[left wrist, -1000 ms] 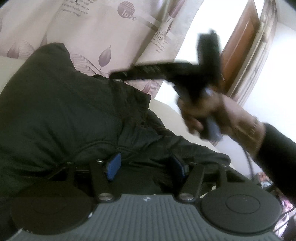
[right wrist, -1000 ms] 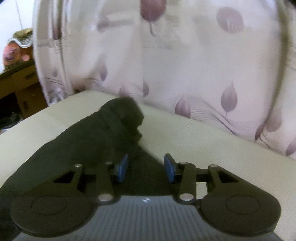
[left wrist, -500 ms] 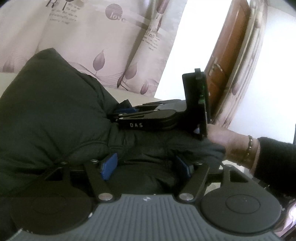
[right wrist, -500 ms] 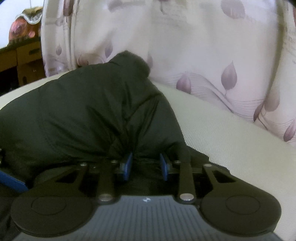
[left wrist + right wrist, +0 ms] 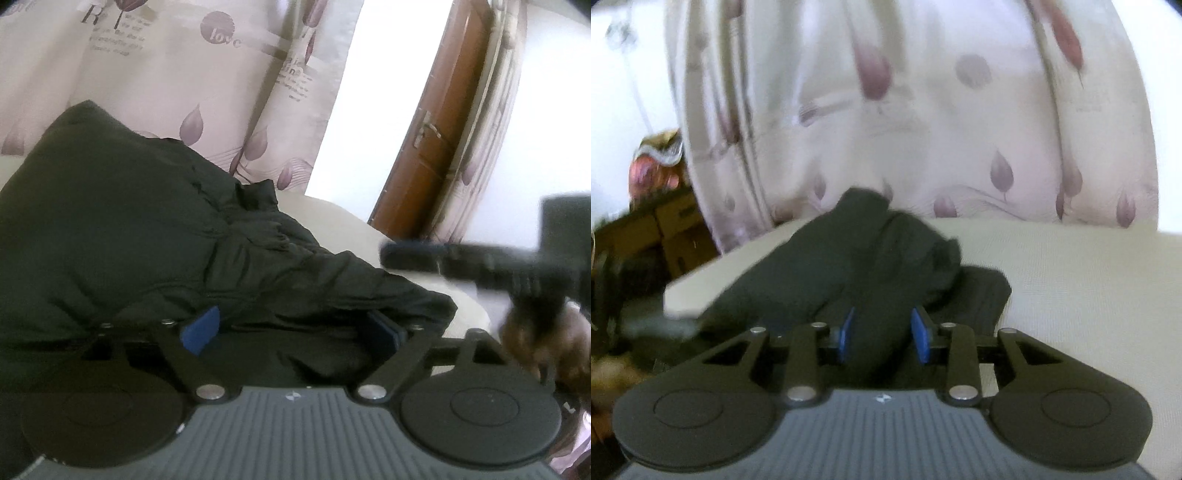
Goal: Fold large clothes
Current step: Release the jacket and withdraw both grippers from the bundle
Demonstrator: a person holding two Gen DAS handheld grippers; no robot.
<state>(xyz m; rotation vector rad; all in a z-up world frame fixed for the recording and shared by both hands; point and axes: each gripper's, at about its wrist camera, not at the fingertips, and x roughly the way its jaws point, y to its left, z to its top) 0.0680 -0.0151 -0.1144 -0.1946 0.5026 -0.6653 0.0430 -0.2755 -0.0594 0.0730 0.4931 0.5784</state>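
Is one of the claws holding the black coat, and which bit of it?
The left claw is opening over the coat, not pinching it. The right claw is opening around a fold; no firm hold shows.

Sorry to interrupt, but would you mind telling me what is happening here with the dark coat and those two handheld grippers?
A person is folding a dark padded jacket on a cream cushioned surface in front of a leaf-print curtain. The left gripper is opening, its fingers spread around the near edge of the jacket. The right gripper, blurred at the right of the left camera's view, has a fold of the jacket between its fingers, and they are opening slightly.
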